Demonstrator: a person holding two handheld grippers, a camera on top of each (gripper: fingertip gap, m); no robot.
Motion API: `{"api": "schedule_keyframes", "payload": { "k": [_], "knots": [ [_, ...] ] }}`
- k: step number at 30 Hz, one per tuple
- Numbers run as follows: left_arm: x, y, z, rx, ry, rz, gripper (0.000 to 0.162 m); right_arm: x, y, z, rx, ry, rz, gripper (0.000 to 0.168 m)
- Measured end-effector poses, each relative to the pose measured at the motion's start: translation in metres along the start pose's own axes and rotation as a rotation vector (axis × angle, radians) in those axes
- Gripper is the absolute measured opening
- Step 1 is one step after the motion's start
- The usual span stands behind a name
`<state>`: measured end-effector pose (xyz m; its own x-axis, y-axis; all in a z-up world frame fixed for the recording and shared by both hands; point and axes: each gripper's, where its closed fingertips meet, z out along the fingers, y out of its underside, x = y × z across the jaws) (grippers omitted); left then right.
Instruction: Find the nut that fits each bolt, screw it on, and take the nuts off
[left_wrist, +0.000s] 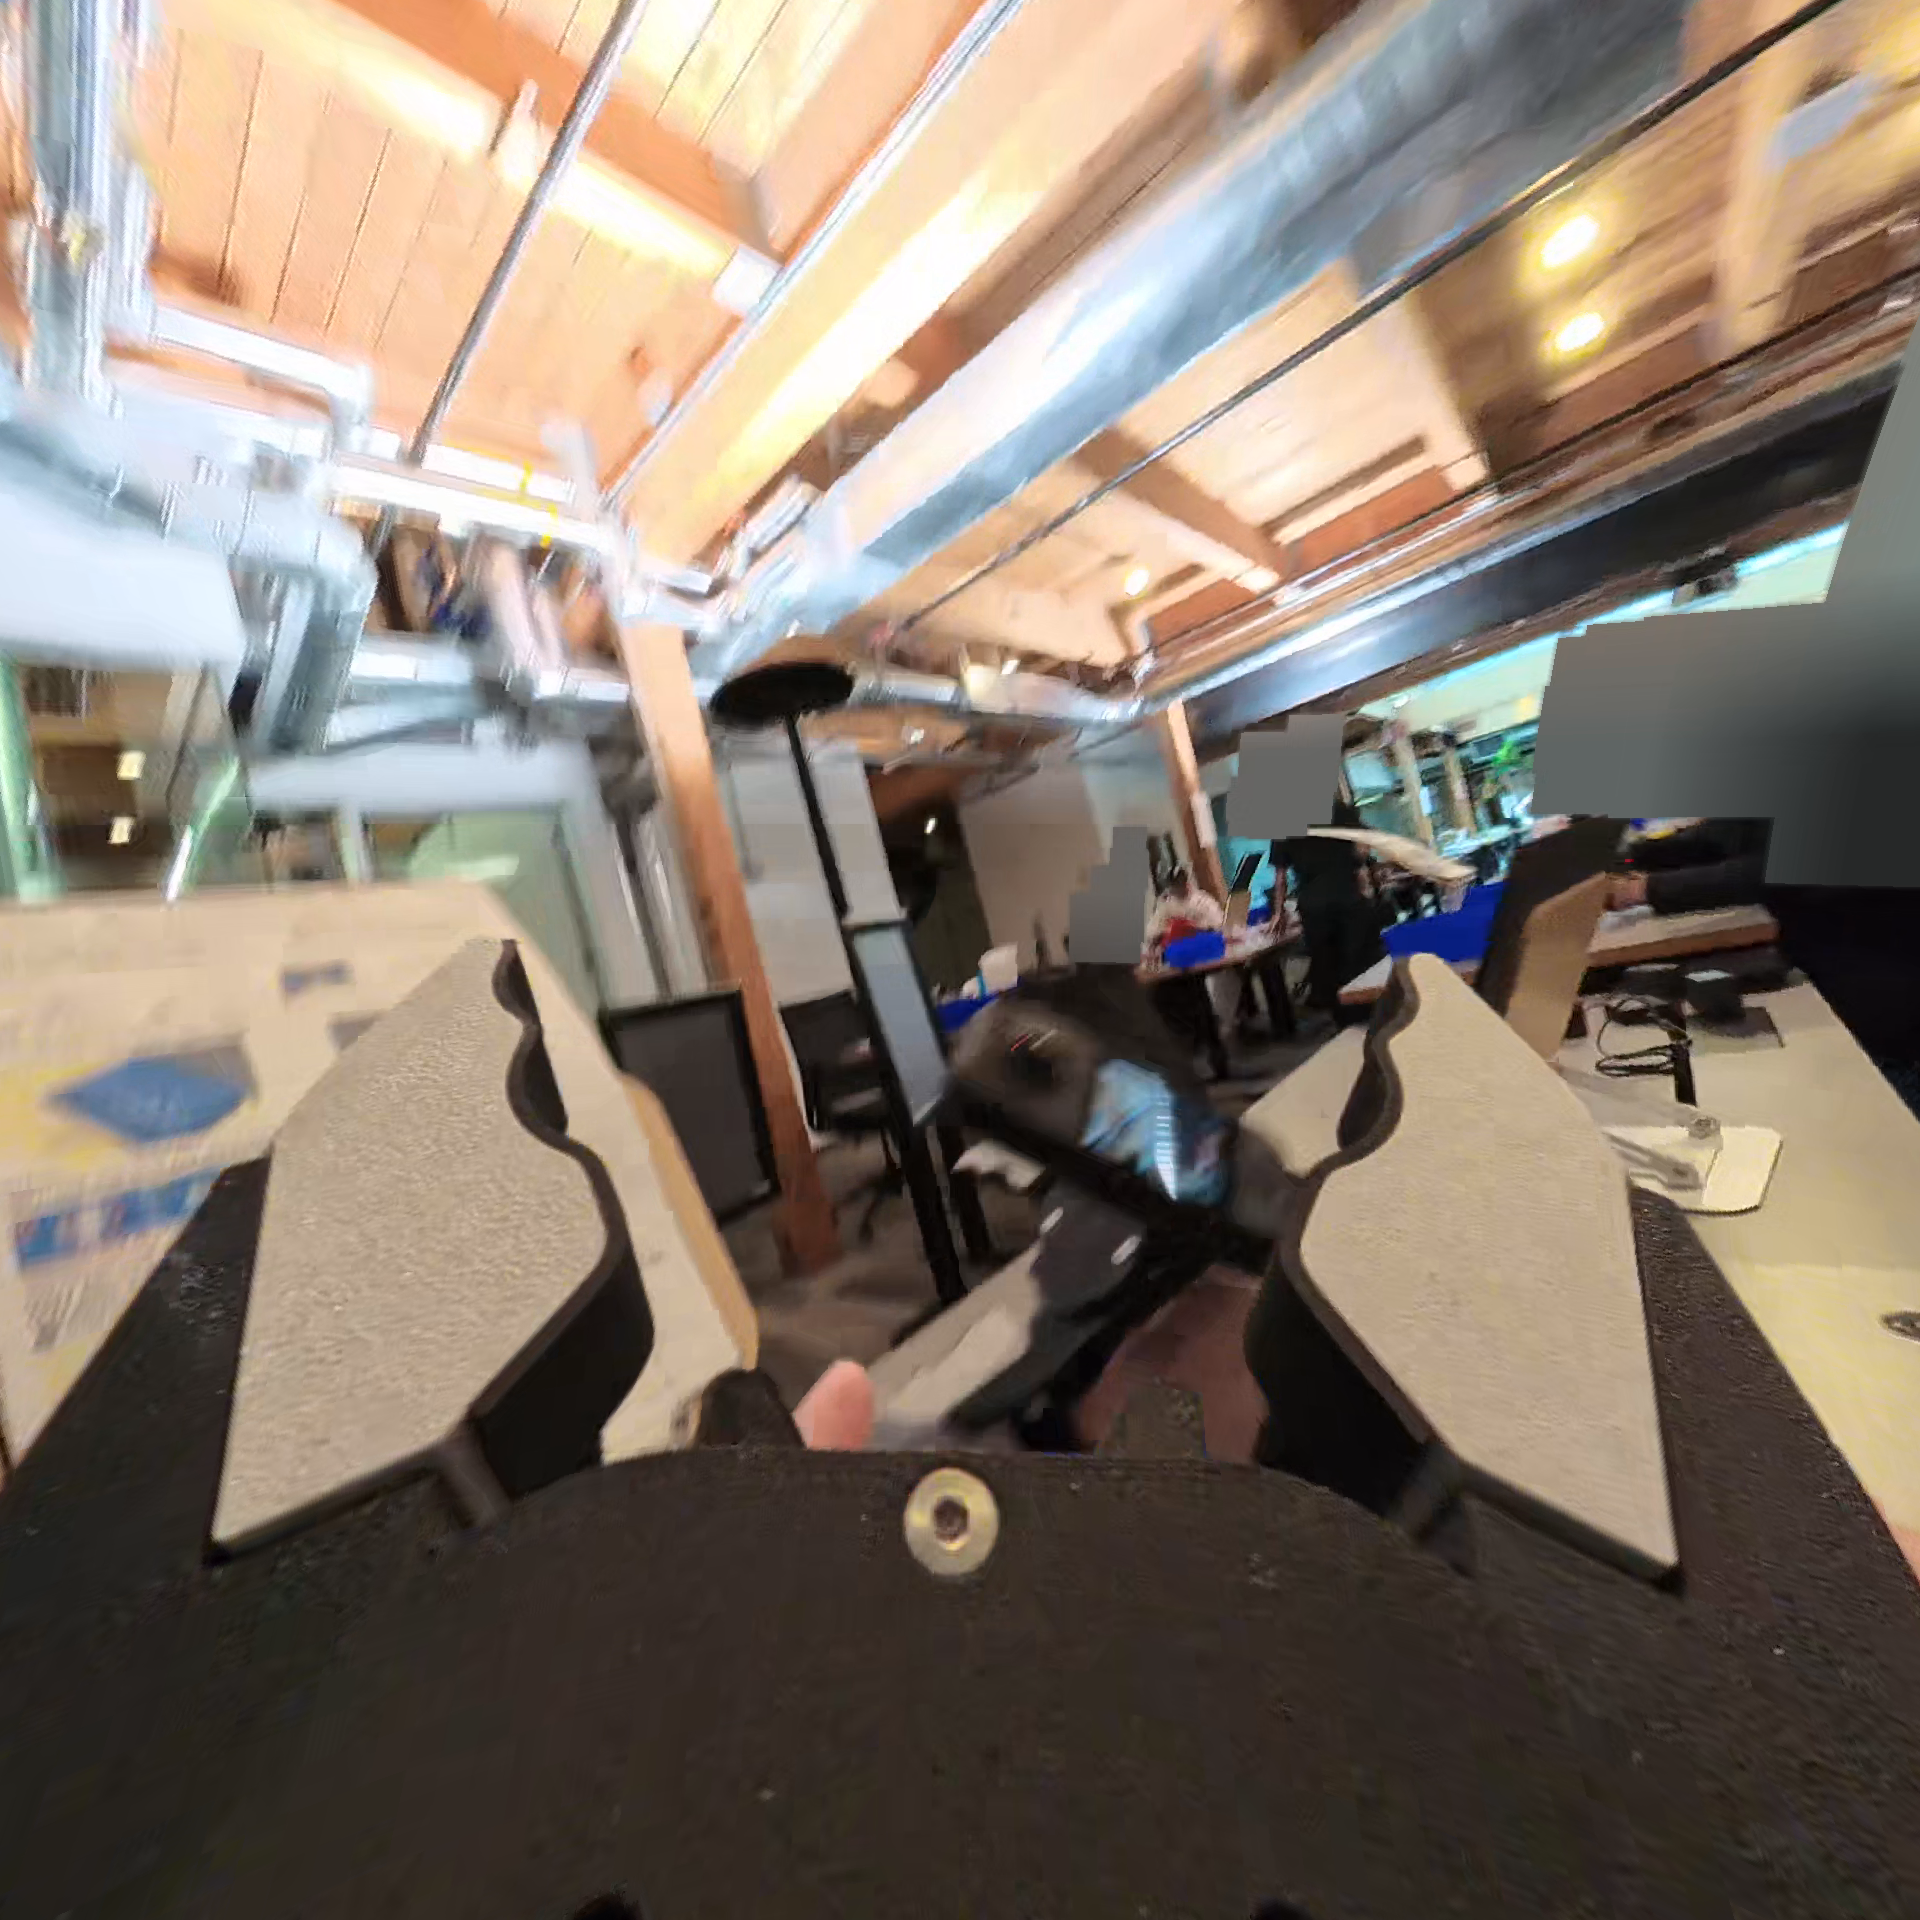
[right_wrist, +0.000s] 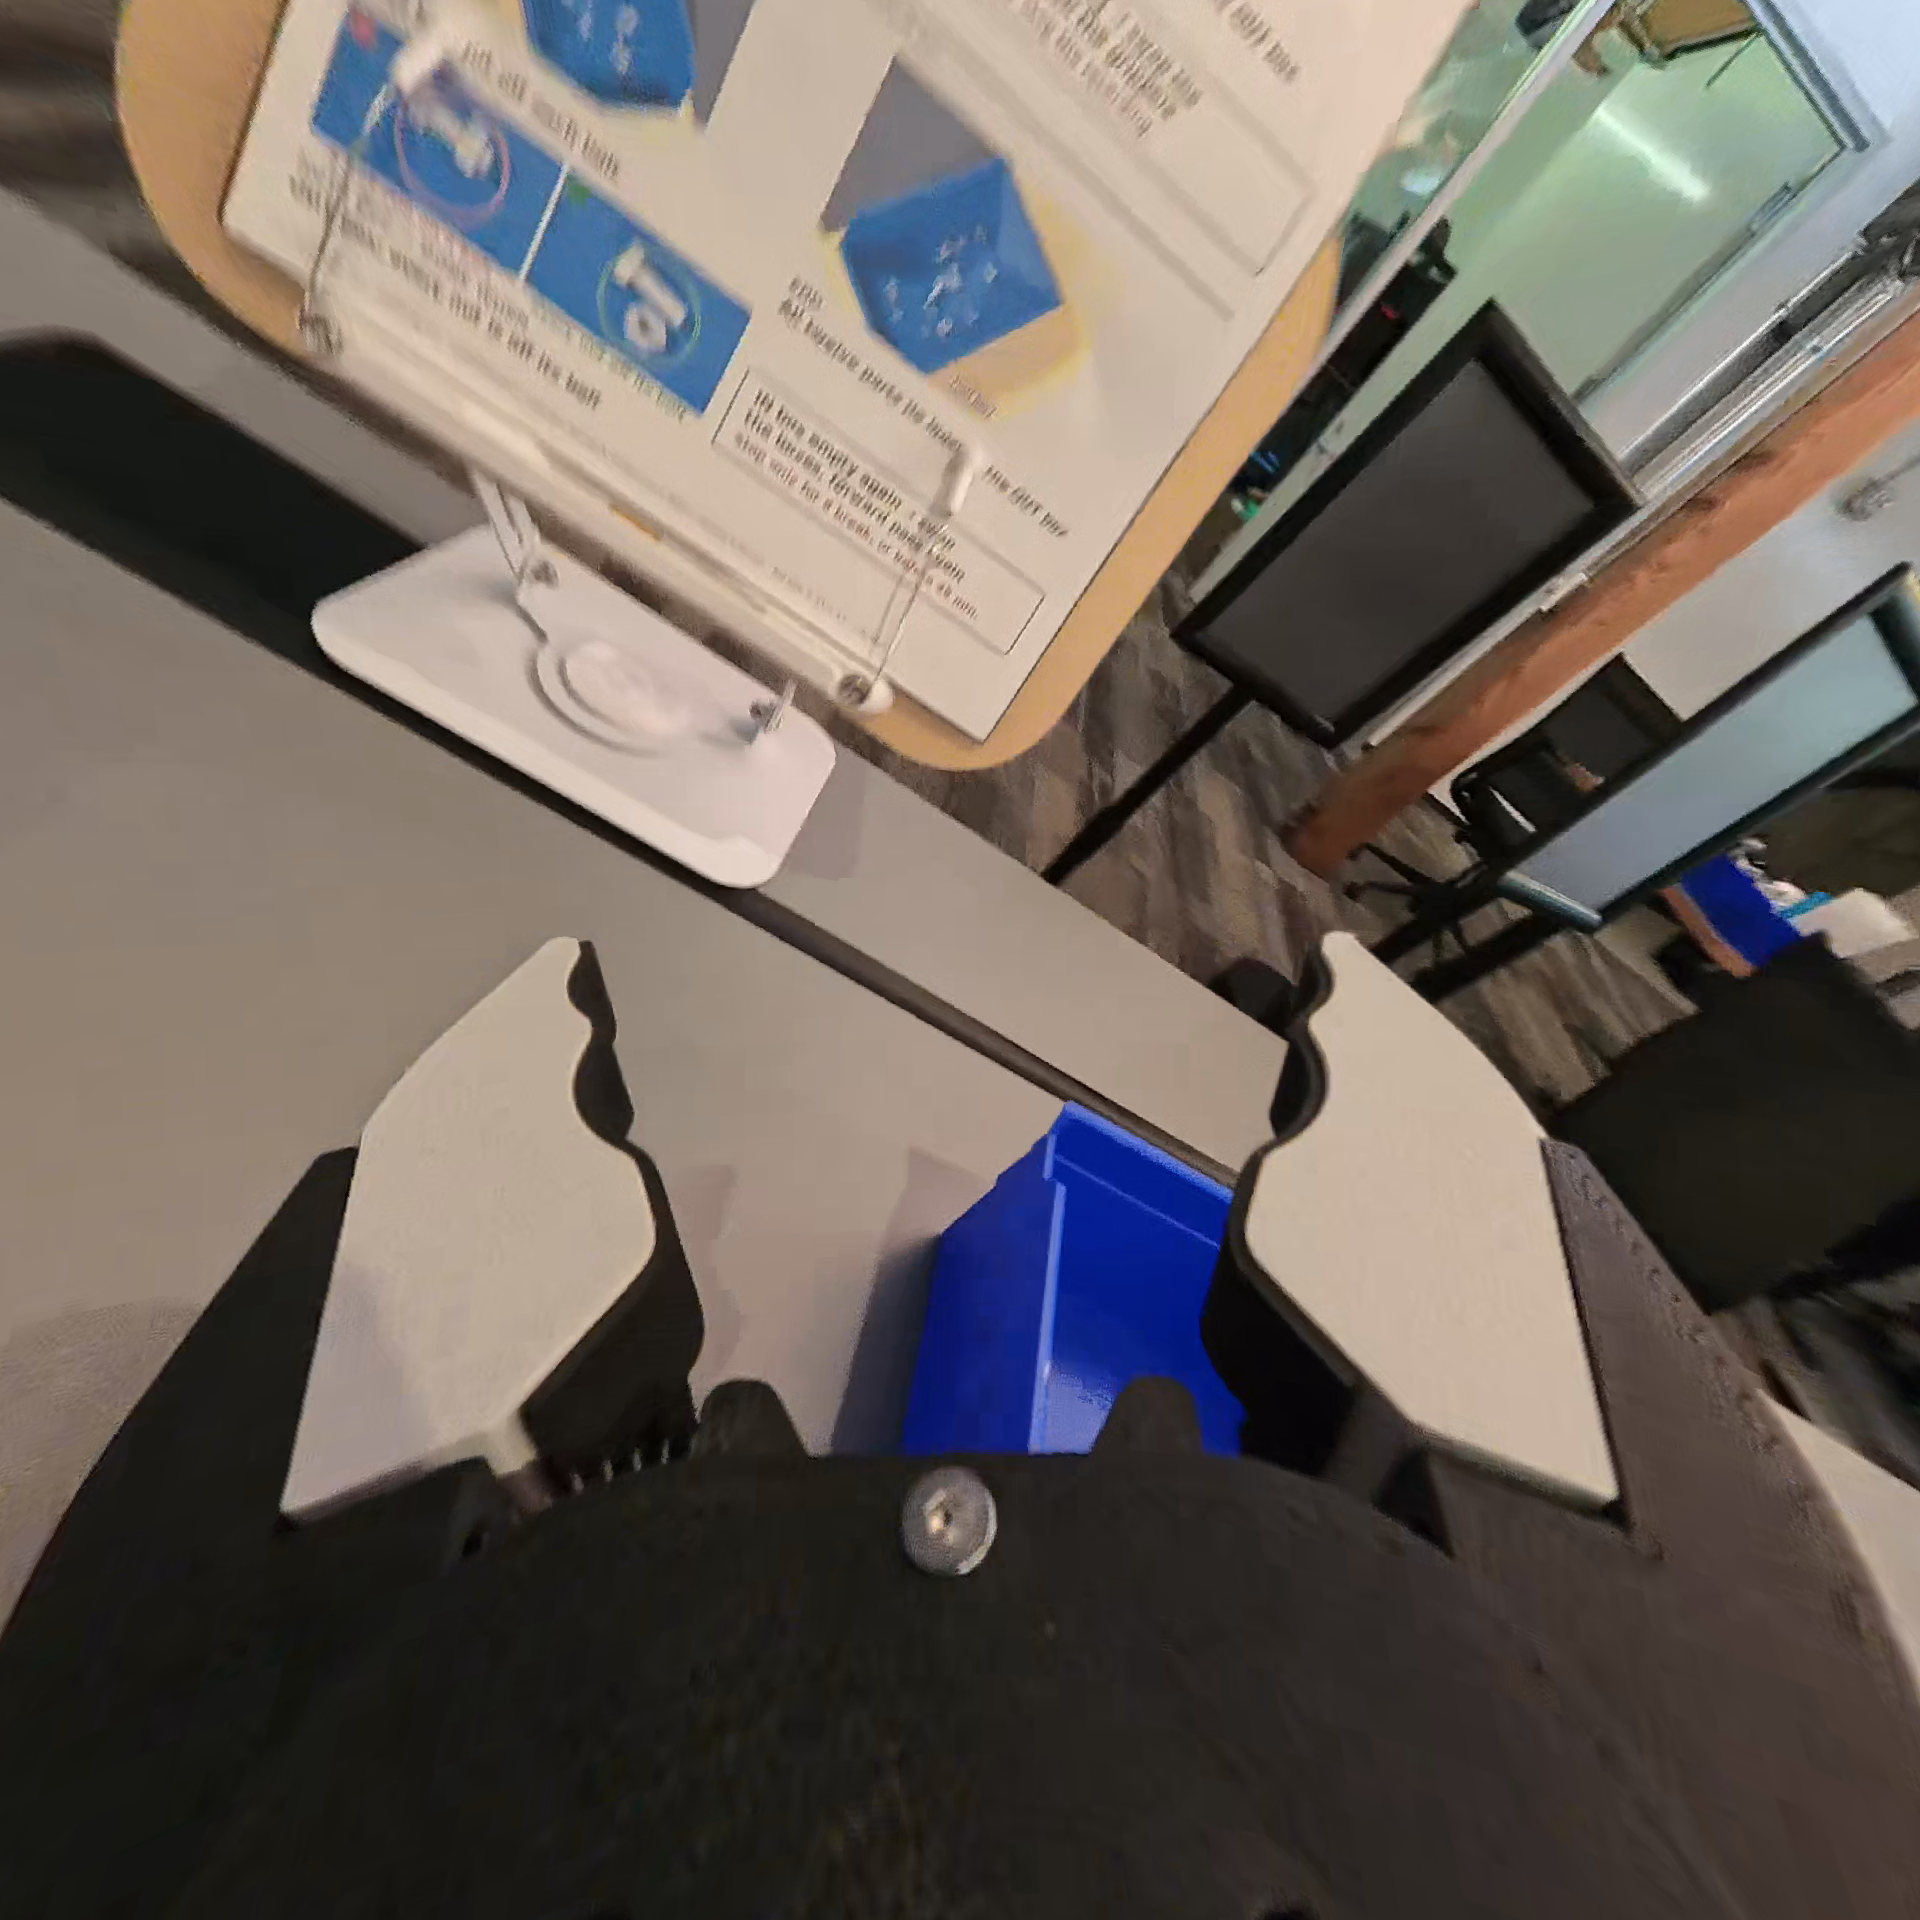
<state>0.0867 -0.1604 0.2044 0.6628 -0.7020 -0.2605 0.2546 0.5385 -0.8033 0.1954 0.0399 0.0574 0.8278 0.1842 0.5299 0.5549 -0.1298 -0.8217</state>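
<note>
Below right gripper (right_wrist: 951, 1049), blue bin (right_wrist: 1081, 1309), contents hidden, both grippers empty

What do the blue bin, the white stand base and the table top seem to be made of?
Blue bin: likely moulded plastic, glossy, with soft highlights and a ribbed rim.
White stand base: probably painted metal or plastic, smooth and matt; unclear which.
Table top: looks like grey laminate, matt, with a dark edge band.
</note>
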Motion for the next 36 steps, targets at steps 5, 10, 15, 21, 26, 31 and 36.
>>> {"api": "schedule_keyframes", "payload": {
  "k": [5, 10, 15, 21, 26, 31, 36],
  "knots": [
    [0.074, -0.025, -0.011, 0.178, 0.108, 0.254, 0.143, -0.058, 0.001, 0.016, -0.105, 0.004, -0.201, 0.125],
    [0.1, -0.023, -0.018, 0.246, 0.163, 0.338, 0.14, -0.101, -0.02, 0.008, -0.047, -0.023, -0.319, 0.125],
    [0.094, -0.017, -0.016, 0.236, 0.146, 0.363, 0.138, -0.114, -0.02, 0.004, -0.054, -0.049, -0.347, 0.125],
    [0.093, -0.002, -0.01, 0.173, 0.15, 0.385, 0.137, -0.12, -0.02, 0.0, -0.051, -0.075, -0.348, 0.125],
    [0.092, 0.005, -0.007, 0.147, 0.141, 0.4, 0.136, -0.128, -0.019, 0.001, -0.053, -0.098, -0.356, 0.125],
    [0.091, 0.013, -0.003, 0.109, 0.146, 0.398, 0.136, -0.13, -0.02, 0.0, -0.045, -0.106, -0.356, 0.125],
    [0.095, 0.018, -0.001, 0.097, 0.153, 0.425, 0.134, -0.132, -0.021, -0.001, -0.039, -0.119, -0.35, 0.125]
  ]
}}
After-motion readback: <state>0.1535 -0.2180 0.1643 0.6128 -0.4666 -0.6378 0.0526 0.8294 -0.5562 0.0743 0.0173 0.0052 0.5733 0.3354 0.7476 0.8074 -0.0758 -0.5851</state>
